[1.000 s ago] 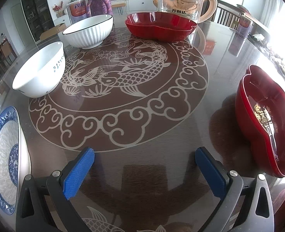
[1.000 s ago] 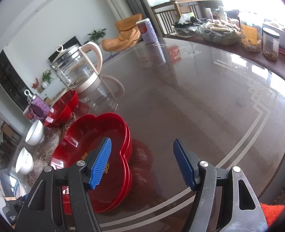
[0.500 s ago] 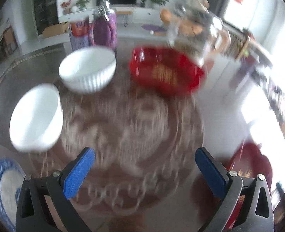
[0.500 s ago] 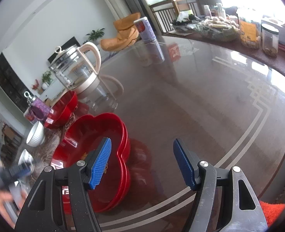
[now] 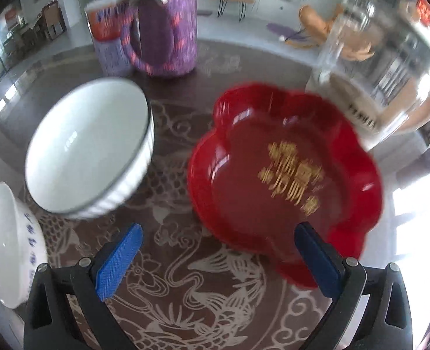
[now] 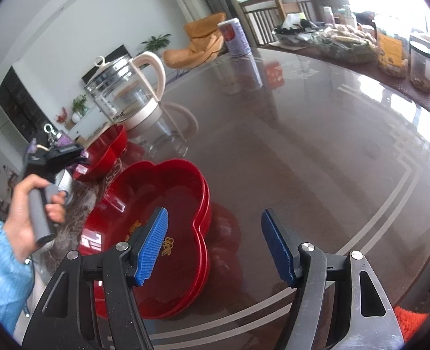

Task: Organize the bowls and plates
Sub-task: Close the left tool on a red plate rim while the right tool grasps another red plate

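A red flower-shaped plate (image 5: 285,175) with gold characters lies just ahead of my left gripper (image 5: 217,242). That gripper is open and holds nothing; its right fingertip (image 5: 305,233) overlaps the plate's near rim. To the plate's left stands a white ribbed bowl (image 5: 89,145), and a white bowl with blue characters (image 5: 7,242) sits at the left edge. My right gripper (image 6: 215,224) is open and holds nothing. Its left finger hangs over a stack of red flower plates (image 6: 156,218). The far red plate (image 6: 106,151) shows behind the stack.
A purple jar (image 5: 165,29) and a can (image 5: 109,40) stand behind the bowls. A glass kettle (image 5: 375,67) is right of the far plate. A hand (image 6: 36,204) in a light blue sleeve holds the left gripper's handle. Food jars (image 6: 419,64) line the table's far side.
The left gripper has travelled across the table to the far red plate and ribbed bowl, which now fill its view. The hand holding it has come into the right wrist view. The right gripper stayed still.
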The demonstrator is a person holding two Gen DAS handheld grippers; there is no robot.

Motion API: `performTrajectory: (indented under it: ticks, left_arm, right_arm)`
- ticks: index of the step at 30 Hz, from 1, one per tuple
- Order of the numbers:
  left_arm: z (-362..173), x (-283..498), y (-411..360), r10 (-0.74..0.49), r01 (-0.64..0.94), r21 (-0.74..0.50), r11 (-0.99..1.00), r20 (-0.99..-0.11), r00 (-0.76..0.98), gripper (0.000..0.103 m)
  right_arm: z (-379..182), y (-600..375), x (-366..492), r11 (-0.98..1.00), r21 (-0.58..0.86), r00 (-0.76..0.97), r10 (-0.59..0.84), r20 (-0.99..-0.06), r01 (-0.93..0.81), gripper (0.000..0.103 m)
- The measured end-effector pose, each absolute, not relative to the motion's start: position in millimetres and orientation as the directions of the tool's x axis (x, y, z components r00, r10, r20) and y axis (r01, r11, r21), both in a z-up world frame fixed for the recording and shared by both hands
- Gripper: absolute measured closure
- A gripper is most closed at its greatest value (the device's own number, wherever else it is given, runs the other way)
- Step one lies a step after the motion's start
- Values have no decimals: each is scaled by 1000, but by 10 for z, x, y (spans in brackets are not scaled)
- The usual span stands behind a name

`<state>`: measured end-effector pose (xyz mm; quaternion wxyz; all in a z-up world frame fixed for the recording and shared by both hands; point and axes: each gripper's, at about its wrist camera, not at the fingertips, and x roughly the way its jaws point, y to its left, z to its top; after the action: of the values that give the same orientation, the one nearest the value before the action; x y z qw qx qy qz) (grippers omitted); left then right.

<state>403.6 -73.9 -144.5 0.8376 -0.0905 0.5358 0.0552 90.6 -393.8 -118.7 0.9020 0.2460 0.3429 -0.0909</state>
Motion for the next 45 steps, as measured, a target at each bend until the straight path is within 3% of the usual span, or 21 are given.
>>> performTrajectory:
  ticks: [8, 15, 20, 24, 27, 30, 36, 38, 42, 43, 45]
  left_arm:
    - [-1541, 3364, -537, -52, -107, -100, 989, -922, 383, 0]
    - [-1392, 2667, -235, -121, -43, -151, 988, -907, 402, 1]
    - [-1155, 2706, -136, -143, -46, -183, 982, -880, 453, 1]
    - [-1156, 2893, -206, -111, -39, -145, 989, -883, 456, 1]
    - [-1254, 2956, -205, -107, -46, -142, 989, -891, 441, 9]
    - [-1340, 3017, -204, -124, -55, -161, 986, -902, 414, 21]
    - [-1343, 3039, -218, -132, -35, -160, 986, -903, 408, 42]
    - [-1367, 3053, -198, -143, -30, -169, 985, -906, 398, 48]
    - [-1409, 3103, -201, -143, -25, -166, 986, -906, 398, 57]
    - [-1406, 3115, -218, -144, -17, -164, 986, -904, 402, 65]
    - [-1411, 3136, -250, -157, 0, -171, 985, -905, 396, 79]
  right_arm:
    - [-1204, -4075, 923, 821, 441, 756, 17, -654, 363, 33]
    - [-1137, -3941, 897, 860, 387, 765, -7, -645, 334, 33]
    - [-1111, -3848, 864, 877, 356, 772, -25, -636, 322, 33]
    - [-863, -3646, 910, 918, 330, 820, 8, -573, 222, 32]
    - [-589, -3399, 1245, 948, 309, 797, 126, -591, 79, 32]
    - [-422, -3141, 1915, 956, 290, 686, 243, -686, -49, 32]
    - [-772, -2888, 2919, 967, 249, 480, 240, -844, -46, 35]
    - [-933, -2842, 3071, 967, 252, 429, 242, -870, -33, 56]
    - [-1164, -2770, 3201, 976, 215, 388, 211, -897, -31, 57]
    - [-1218, -2758, 3220, 976, 216, 381, 211, -900, -31, 58]
    - [-1301, -2741, 3257, 972, 234, 366, 228, -902, -28, 74]
